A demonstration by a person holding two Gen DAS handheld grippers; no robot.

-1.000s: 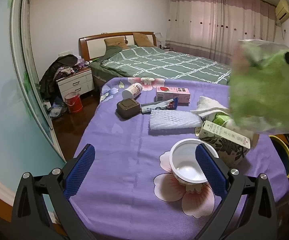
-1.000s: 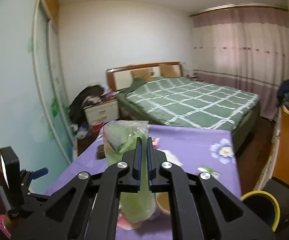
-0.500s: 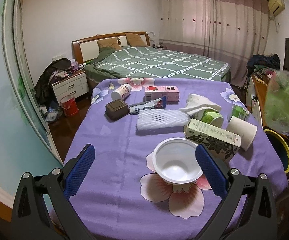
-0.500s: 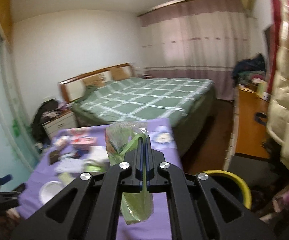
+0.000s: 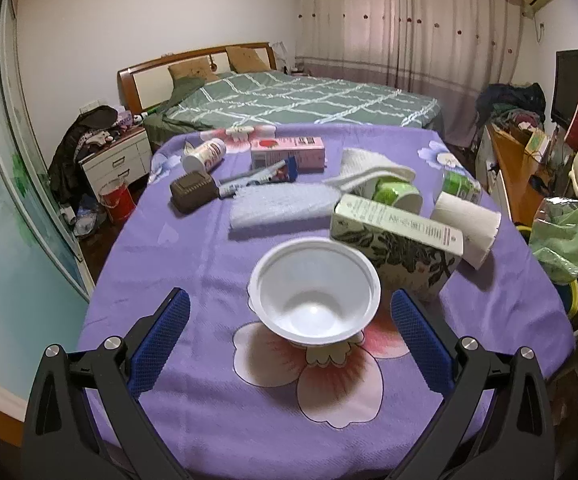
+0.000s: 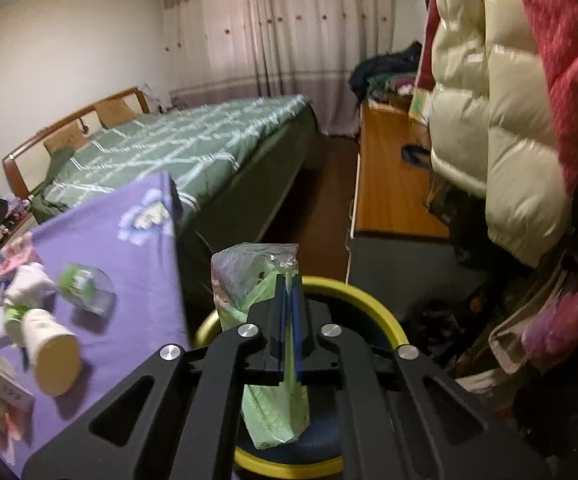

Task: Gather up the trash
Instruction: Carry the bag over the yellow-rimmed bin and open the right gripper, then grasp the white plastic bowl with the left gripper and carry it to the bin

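Note:
My right gripper [image 6: 287,296] is shut on a crumpled green plastic bag [image 6: 249,284], which hangs over a yellow-rimmed bin [image 6: 353,294] beside the table. The same green bag [image 5: 559,236] shows at the right edge of the left wrist view. My left gripper [image 5: 287,312] stands open just above the purple tablecloth [image 5: 169,248], its blue pads on either side of a white plastic bowl [image 5: 315,290] without touching it. Behind the bowl lie a patterned carton [image 5: 397,240], a paper cup [image 5: 467,228], a green cup [image 5: 395,194] and a white foam sheet [image 5: 281,210].
Further back on the table are a pink box [image 5: 287,152], a brown container [image 5: 191,196] and a white bottle [image 5: 205,154]. A green bed [image 5: 297,100] stands behind. Puffy jackets [image 6: 509,100] hang at the right above a wooden cabinet [image 6: 389,184].
My right gripper has swung with the green bag from above the table out to the right and down over the yellow bin. My left gripper has come closer to the white bowl.

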